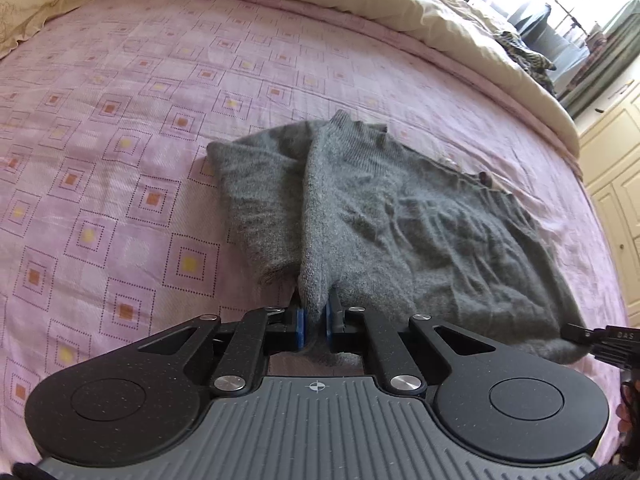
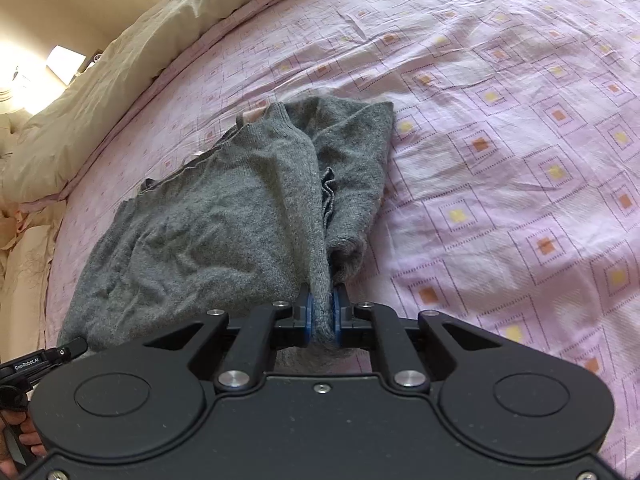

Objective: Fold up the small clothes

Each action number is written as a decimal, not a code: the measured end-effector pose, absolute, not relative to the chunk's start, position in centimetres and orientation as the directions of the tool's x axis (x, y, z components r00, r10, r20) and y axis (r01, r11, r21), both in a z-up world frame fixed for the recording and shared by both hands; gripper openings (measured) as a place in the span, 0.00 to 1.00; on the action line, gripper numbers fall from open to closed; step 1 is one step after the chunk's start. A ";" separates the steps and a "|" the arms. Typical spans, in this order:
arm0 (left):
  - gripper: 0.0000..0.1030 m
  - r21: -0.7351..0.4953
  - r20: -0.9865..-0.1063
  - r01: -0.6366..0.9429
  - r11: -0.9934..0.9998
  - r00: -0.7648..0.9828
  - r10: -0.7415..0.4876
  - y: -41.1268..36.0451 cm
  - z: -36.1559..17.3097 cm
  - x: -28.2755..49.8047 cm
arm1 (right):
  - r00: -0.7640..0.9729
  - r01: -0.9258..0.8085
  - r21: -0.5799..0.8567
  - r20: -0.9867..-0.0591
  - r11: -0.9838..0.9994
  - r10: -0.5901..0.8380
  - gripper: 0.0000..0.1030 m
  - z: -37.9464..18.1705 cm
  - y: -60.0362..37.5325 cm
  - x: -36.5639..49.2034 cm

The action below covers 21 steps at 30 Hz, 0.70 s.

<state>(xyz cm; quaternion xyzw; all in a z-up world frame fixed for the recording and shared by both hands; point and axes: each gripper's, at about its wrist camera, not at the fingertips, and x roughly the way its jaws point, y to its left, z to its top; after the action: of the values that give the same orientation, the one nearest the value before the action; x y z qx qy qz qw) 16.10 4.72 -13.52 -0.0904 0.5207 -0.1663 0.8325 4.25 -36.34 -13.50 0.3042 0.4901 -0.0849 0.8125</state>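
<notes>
Lying on the pink patterned bedsheet (image 1: 120, 128) is a grey knitted sweater (image 1: 420, 232), partly folded, with one side doubled over the body. In the left wrist view its long axis runs from the tool at 6 o'clock up toward 12 o'clock, where the ribbed end points at the cream duvet (image 1: 360, 8); the broad body spreads out toward 3 o'clock. The left tool (image 1: 316, 322) is nearly closed, its blue pads pinching a raised ridge of the knit at the near edge. In the right wrist view the sweater (image 2: 208, 232) stretches likewise from 6 toward 12 o'clock, its body spreading to 9 o'clock and a folded flap lying at 1 o'clock. The right tool (image 2: 322, 316) is also almost closed, gripping a fold of the same near edge.
</notes>
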 end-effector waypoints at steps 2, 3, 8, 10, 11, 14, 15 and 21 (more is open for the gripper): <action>0.08 -0.331 -0.833 0.180 0.926 0.406 -0.376 4.9 -12.9 15.3 | 0.503 0.431 0.416 -0.848 0.801 0.170 0.15 -13.2 -36.4 3.3; 0.08 -0.334 -0.832 0.180 0.925 0.406 -0.379 5.0 -12.7 14.9 | 0.500 0.431 0.417 -0.848 0.800 0.173 0.15 -13.1 -36.4 2.8; 0.08 -0.334 -0.833 0.196 0.922 0.396 -0.386 5.5 -12.0 11.4 | 0.479 0.424 0.421 -0.856 0.802 0.195 0.15 -12.6 -36.5 -1.3; 0.08 -0.337 -0.839 0.190 0.922 0.383 -0.386 5.9 -12.1 9.7 | 0.462 0.427 0.417 -0.863 0.802 0.203 0.15 -12.6 -36.4 -3.0; 0.08 -0.342 -0.842 0.184 0.921 0.375 -0.388 6.2 -12.2 8.8 | 0.454 0.430 0.418 -0.866 0.800 0.209 0.15 -12.7 -36.4 -3.9; 0.08 -0.345 -0.857 0.171 0.923 0.345 -0.384 6.8 -12.8 6.5 | 0.434 0.450 0.417 -0.875 0.790 0.215 0.15 -12.9 -36.3 -6.3; 0.08 -0.343 -0.863 0.164 0.925 0.335 -0.379 7.0 -13.2 5.8 | 0.429 0.452 0.410 -0.878 0.792 0.210 0.15 -13.1 -36.3 -7.0; 0.25 -0.192 -0.931 0.091 0.977 0.296 -0.211 7.0 -16.7 5.0 | 0.354 0.510 0.285 -0.929 0.812 0.103 0.28 -15.6 -35.5 -7.9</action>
<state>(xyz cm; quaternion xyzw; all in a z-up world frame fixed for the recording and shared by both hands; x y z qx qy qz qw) 4.98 7.04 -16.70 -0.0512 0.5857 -0.0939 0.8035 -7.90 -35.46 -15.60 0.2771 0.5529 -0.1311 0.7748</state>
